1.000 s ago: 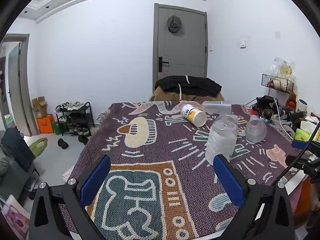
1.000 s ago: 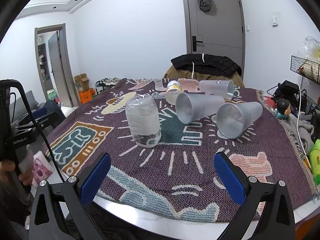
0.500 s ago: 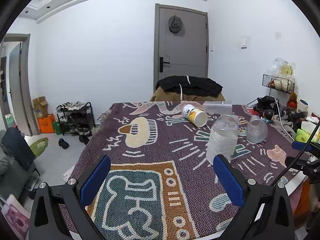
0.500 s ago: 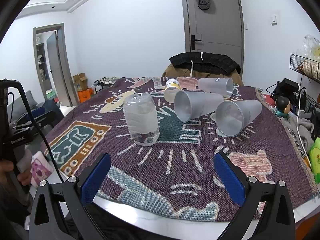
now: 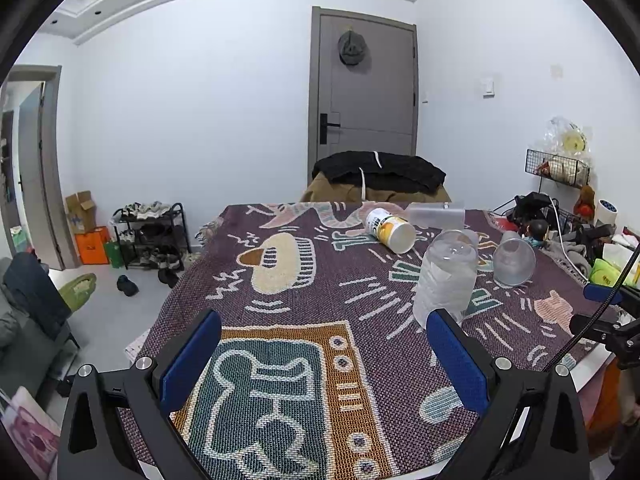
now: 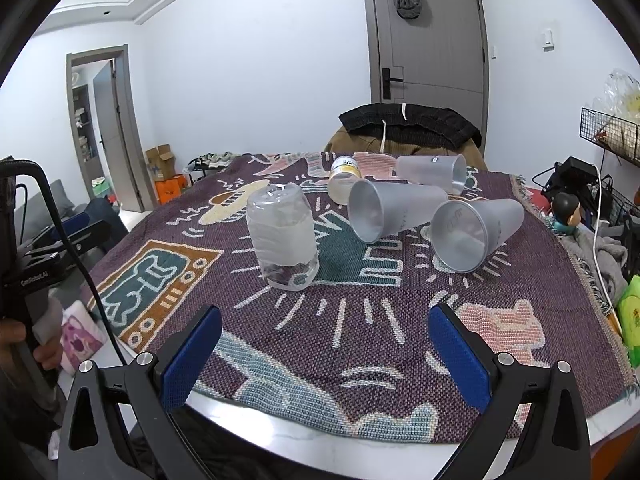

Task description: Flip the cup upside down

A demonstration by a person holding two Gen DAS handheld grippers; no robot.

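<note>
A clear plastic cup [image 6: 283,236] stands upside down on the patterned blanket [image 6: 360,320]; it also shows in the left wrist view [image 5: 446,276]. Three frosted cups lie on their sides behind it: one in the middle [image 6: 394,210], one to the right [image 6: 476,232], one farther back [image 6: 434,172]. My right gripper [image 6: 325,354] is open and empty, near the table's front edge, short of the upside-down cup. My left gripper [image 5: 324,362] is open and empty, low over the blanket, left of that cup.
A small yellow-and-white bottle [image 5: 390,228] lies on its side at the back of the blanket. A chair with dark clothes [image 6: 408,128] stands behind the table. Clutter and cables [image 6: 580,216] sit off the right edge. The other hand-held gripper [image 6: 44,256] shows at left.
Both grippers have drifted slightly; the cups sit a little lower and closer in the right wrist view. Nothing was grasped or moved.
</note>
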